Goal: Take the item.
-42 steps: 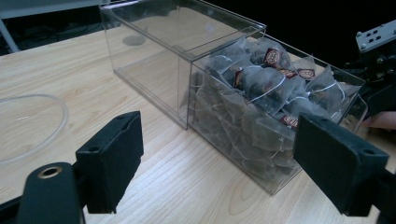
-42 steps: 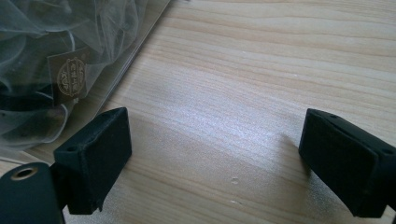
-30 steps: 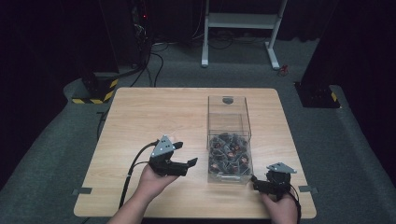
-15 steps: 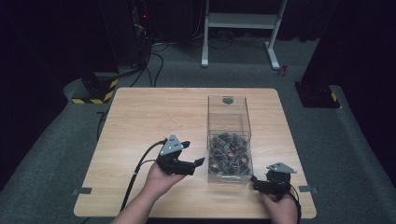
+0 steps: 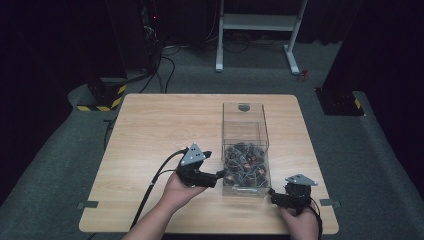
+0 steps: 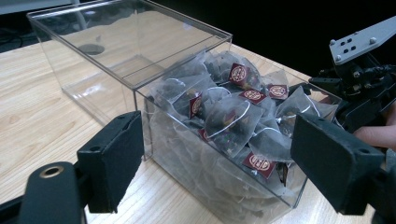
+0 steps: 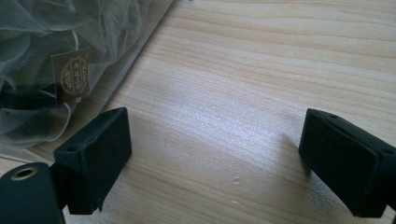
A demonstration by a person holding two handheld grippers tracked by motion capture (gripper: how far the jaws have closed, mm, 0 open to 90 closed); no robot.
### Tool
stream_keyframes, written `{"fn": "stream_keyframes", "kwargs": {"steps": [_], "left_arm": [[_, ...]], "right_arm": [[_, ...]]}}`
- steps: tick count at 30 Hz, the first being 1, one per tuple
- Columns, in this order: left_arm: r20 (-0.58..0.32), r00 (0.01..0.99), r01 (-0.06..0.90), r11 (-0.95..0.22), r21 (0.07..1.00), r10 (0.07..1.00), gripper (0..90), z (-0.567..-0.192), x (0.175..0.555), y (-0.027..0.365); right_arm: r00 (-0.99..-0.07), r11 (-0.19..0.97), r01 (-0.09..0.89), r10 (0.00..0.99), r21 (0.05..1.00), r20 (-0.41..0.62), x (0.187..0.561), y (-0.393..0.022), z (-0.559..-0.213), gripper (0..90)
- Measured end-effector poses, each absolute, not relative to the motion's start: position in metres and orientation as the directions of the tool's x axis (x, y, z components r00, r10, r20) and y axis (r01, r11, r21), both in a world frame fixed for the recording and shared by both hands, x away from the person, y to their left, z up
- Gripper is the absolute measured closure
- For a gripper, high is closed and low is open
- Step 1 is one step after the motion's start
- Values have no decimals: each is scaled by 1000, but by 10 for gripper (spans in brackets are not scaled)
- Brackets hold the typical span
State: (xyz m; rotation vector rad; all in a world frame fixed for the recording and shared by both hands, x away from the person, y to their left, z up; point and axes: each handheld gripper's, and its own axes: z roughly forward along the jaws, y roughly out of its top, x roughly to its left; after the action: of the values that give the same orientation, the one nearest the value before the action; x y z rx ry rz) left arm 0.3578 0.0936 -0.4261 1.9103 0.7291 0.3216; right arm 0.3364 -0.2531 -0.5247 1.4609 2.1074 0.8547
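Note:
A clear plastic box [image 5: 245,131] stands on the wooden table [image 5: 150,130], its near half packed with mesh tea bags [image 5: 244,165] bearing dark red tags. My left gripper [image 5: 215,170] is open at the box's near left corner. In the left gripper view its jaws spread wide around the box's near end [image 6: 187,154], with the tea bags [image 6: 233,116] straight ahead. My right gripper [image 5: 276,196] rests open at the box's near right corner, bare table between its jaws [image 7: 215,158]. The box wall and tea bags [image 7: 42,60] sit at the upper left of the right gripper view.
A clear lid with a dark round spot [image 5: 243,107] covers the box's far half. The right gripper [image 6: 359,88] and a hand show behind the box in the left gripper view. The table's near edge [image 5: 210,231] lies close to both hands. Dark floor, cables and a white frame [image 5: 255,22] lie beyond.
My left gripper has moved right and slightly nearer, up to the box's near left corner. The right gripper has stayed where it was.

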Motion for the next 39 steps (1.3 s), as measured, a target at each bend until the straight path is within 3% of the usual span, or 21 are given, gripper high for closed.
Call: {"fn": "stream_keyframes", "kwargs": {"steps": [29, 39], "left_arm": [[-95, 804, 346, -331, 878, 588, 191, -425, 375, 58], [-120, 797, 373, -327, 868, 593, 254, -431, 385, 55]], "right_arm": [[-361, 262, 665, 933, 699, -6, 336, -253, -525, 91], [-360, 260, 667, 933, 698, -4, 336, -253, -525, 91]]}}
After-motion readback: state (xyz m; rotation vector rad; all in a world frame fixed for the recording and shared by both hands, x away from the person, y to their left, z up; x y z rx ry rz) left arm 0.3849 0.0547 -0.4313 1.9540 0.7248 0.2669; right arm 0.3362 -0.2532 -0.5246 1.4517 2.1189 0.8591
